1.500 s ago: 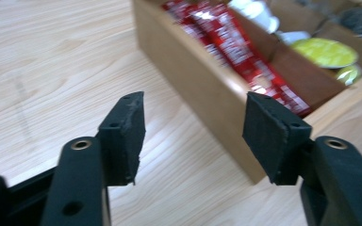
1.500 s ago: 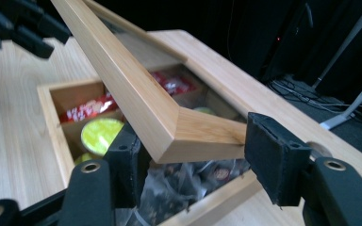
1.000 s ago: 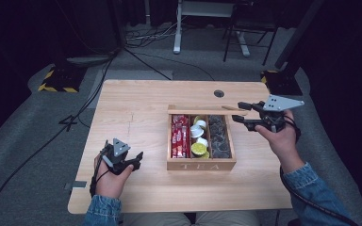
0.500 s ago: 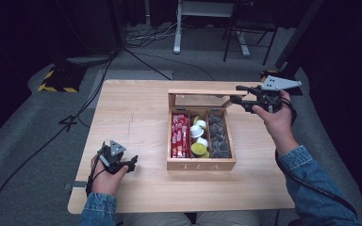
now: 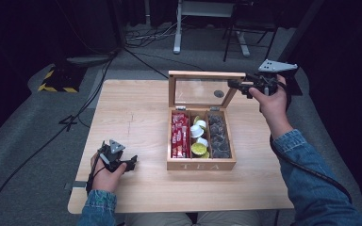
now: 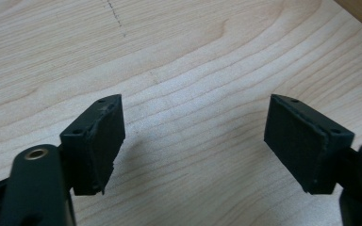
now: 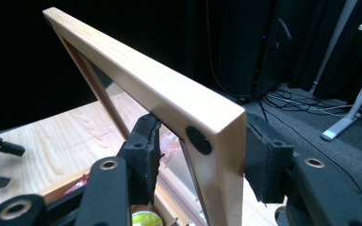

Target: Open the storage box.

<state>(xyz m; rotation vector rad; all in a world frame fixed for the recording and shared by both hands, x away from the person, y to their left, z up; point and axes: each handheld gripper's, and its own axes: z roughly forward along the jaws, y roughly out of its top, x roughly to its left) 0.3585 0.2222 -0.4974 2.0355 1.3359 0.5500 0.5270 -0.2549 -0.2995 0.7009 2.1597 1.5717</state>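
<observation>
While the lid (image 5: 206, 90) of the tea box (image 5: 201, 164) stands raised, near upright with its glass pane facing the person, the right claw (image 5: 234, 84) grips it at the top right corner. In the right gripper view that claw (image 7: 199, 155) straddles the wooden frame of the lid (image 7: 136, 80): the right pad lies against the outer edge of the corner post, the left pad sits just inside the frame by the glass, and the jaws have just been closing with the frame between them. A round black dot marks the corner face of the frame between the pads. The box sits at the middle of the counter (image 5: 132, 113), toward its right, with three compartments open to view: red packets (image 5: 179, 135) in the left one, white and yellow-green capsules (image 5: 199, 140) in the middle one, dark capsules (image 5: 218, 136) in the right one. Well apart from the box, the left claw (image 5: 131, 162) rests low at the near left of the counter, held in the person's hand. In the left gripper view this claw (image 6: 193, 141) is spread wide, nothing between its pads, bare wood (image 6: 188, 61) beneath; its jaws have just been opening. A denim sleeve (image 5: 311, 179) covers the right forearm.
</observation>
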